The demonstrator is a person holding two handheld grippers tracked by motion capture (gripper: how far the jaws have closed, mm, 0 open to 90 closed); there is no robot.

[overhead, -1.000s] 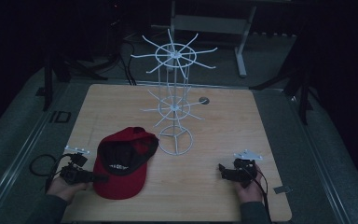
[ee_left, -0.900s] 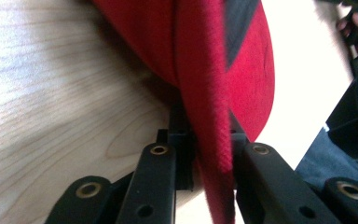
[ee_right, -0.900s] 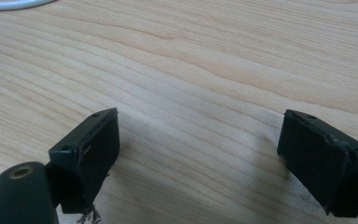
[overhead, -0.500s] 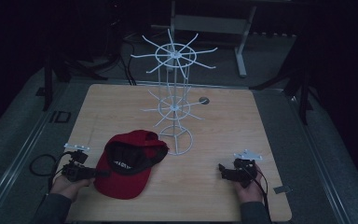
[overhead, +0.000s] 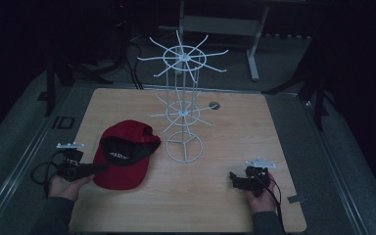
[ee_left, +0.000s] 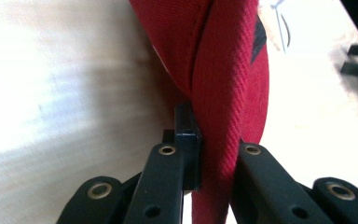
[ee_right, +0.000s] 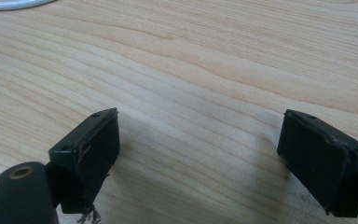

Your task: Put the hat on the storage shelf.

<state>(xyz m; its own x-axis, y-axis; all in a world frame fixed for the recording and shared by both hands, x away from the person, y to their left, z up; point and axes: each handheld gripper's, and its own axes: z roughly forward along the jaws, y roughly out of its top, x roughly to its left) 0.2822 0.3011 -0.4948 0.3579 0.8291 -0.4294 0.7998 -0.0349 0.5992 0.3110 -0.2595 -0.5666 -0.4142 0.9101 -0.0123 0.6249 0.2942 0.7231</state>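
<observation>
A red cap [overhead: 125, 156] lies on the left part of the wooden table [overhead: 254, 132], its left side raised so that the dark inside faces up. My left gripper [overhead: 100, 168] is shut on the cap's left edge. The left gripper view has its black jaws [ee_left: 216, 135] pinching a fold of the red fabric [ee_left: 223, 93]. My right gripper [overhead: 234, 178] rests near the front right of the table, jaws wide apart. The right gripper view shows bare wood between the two pads of that gripper [ee_right: 200, 158]. A white wire rack [overhead: 182, 112] stands behind the cap.
The rack's round base ring [overhead: 183, 146] sits just right of the cap, and its spokes spread out high above. A small grey disc [overhead: 214, 105] is set in the table behind the rack. Dark stands and cables ring the far side.
The cap's left side has risen with my left gripper, tilting the cap so that its dark inside shows. The right hand has not moved.
</observation>
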